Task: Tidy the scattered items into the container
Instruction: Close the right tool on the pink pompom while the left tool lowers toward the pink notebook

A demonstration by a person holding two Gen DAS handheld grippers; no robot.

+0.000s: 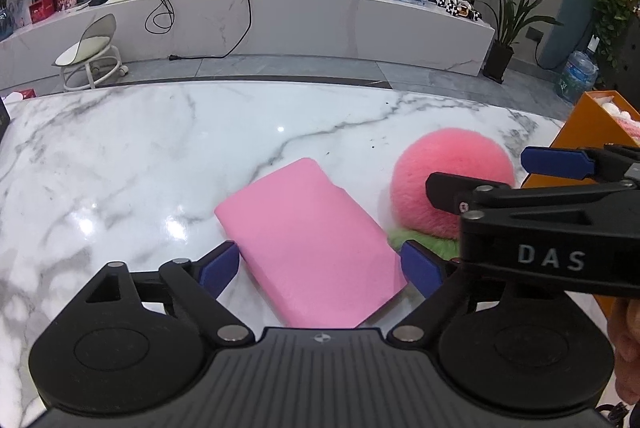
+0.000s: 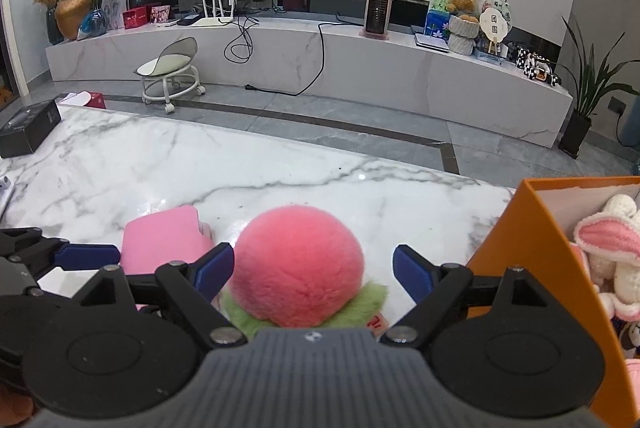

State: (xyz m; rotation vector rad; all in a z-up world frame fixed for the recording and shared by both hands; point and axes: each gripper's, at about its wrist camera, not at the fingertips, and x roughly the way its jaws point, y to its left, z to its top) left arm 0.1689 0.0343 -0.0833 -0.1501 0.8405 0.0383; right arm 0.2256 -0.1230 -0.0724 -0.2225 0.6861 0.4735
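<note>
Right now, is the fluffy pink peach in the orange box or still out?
Out. The pink peach sits on the marble table beside the orange box, between the open right gripper fingers.

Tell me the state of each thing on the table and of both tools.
Left tool: open, straddling the pink pouch.
Right tool: open, around the plush peach.
Pink pouch: flat on the table.
Plush peach: on the table, ungrasped.
Orange box: open, plush toys inside.

On the marble table: one pink pouch (image 1: 308, 240), one pink plush peach (image 2: 298, 274), one orange box (image 2: 560, 268), one black box (image 2: 30, 127). Two grippers, both spread wide.
</note>
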